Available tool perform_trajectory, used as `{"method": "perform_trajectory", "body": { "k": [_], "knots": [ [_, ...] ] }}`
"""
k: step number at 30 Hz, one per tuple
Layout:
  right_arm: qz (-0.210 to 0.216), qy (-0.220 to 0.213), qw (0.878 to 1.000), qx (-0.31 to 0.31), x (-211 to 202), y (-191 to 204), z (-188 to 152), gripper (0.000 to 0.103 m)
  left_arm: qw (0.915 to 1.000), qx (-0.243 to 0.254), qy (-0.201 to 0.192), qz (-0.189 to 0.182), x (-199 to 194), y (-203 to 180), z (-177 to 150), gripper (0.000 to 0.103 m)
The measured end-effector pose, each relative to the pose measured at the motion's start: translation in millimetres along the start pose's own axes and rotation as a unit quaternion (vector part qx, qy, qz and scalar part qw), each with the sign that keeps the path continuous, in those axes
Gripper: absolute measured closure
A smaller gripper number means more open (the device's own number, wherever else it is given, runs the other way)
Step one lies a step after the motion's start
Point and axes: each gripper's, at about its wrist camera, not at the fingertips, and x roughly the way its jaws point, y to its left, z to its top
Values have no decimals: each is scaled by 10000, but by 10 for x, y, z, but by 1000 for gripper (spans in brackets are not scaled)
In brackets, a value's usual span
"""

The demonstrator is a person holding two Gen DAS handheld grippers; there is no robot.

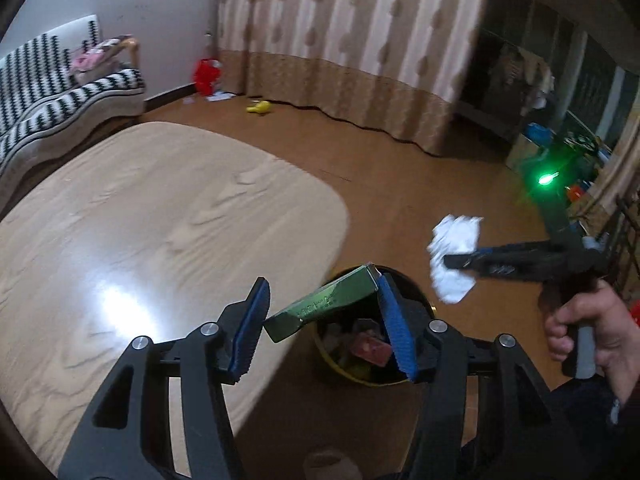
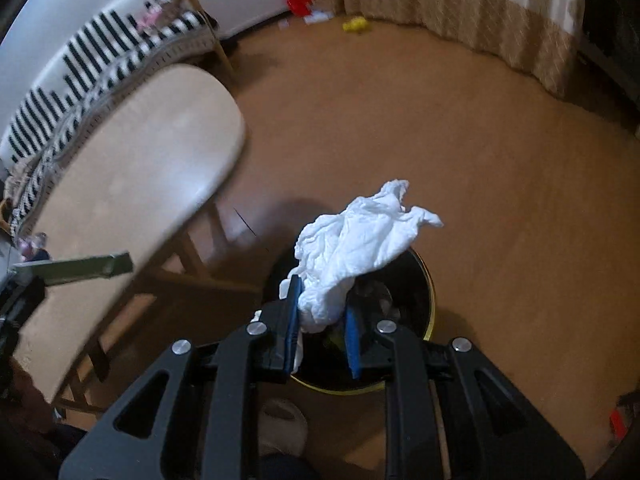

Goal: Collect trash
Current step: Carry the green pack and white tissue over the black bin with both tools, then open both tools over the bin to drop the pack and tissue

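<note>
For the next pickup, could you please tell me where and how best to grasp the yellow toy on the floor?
Judging loosely, take the yellow toy across its narrower middle, from above: it lies flat on open floor before the curtain, nothing crowding it. Its exact shape is too small to tell.

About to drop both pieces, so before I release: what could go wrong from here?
1. The green box sits slanted between the left gripper's fingers, one end over the table edge rather than the bin; it may fall outside.
2. The tissue in the right gripper is loose and spreads past the bin's rim; it may drift onto the floor.
3. Both grippers crowd one small opening and could bump.
</note>
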Motion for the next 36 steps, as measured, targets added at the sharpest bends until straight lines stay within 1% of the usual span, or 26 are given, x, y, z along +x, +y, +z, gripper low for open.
{"method": "perform_trajectory", "body": {
  "k": [4, 6, 7, 8, 12, 14, 20, 24, 26, 27, 28, 29, 30, 31, 36],
  "knots": [
    [-100, 451, 9989, 45, 242, -110, -34, 83, 9999, 80, 93, -104, 170, -163, 29, 49],
    [-103, 532, 9985, 51, 289, -123, -37, 83, 9998, 85, 134, -138, 247, -187, 51, 50],
    [-90, 568, 9983, 53, 307, -139, -43, 83, 9997, 77, 154, -153, 279, -187, 73, 84],
    [-78, 580, 9983, 49, 309, -129, -65, 83, 9993, 50, 289, -221, 340, -186, 90, 90],
    [-95, 661, 9978, 8, 370, -107, -47, 83, 9992, 0, 371, -131, 436, -149, 56, 91],
    [-103, 702, 9975, -17, 404, -60, -41, 83, 9988, -94, 451, -193, 501, -127, 59, 92],
    [-70, 726, 9973, -52, 426, -67, -33, 83, 9990, -25, 400, -221, 520, -216, 120, 92],
    [-46, 749, 9972, -24, 432, -81, -2, 82, 9986, 12, 469, -222, 553, -246, 96, 92],
    [-38, 735, 9973, -12, 428, -94, 13, 77, 9986, 18, 486, -227, 555, -257, 97, 92],
    [-44, 717, 9974, -4, 422, -100, 16, 72, 9985, 22, 491, -225, 555, -260, 98, 92],
    [-36, 694, 9976, 10, 414, -101, 18, 59, 9986, 23, 489, -223, 544, -255, 96, 92],
    [-15, 659, 9978, 30, 401, -105, 24, 51, 9985, 23, 494, -230, 545, -255, 94, 92],
    [-35, 615, 9981, 40, 386, -105, 27, 37, 9985, 25, 499, -236, 543, -258, 94, 92],
    [-73, 552, 9984, 36, 362, -101, 32, 34, 9984, 28, 505, -235, 550, -261, 96, 92],
    [-40, 532, 9986, 36, 350, -81, 20, 34, 9983, 76, 543, -220, 561, -291, 79, 92]
  ]
}}
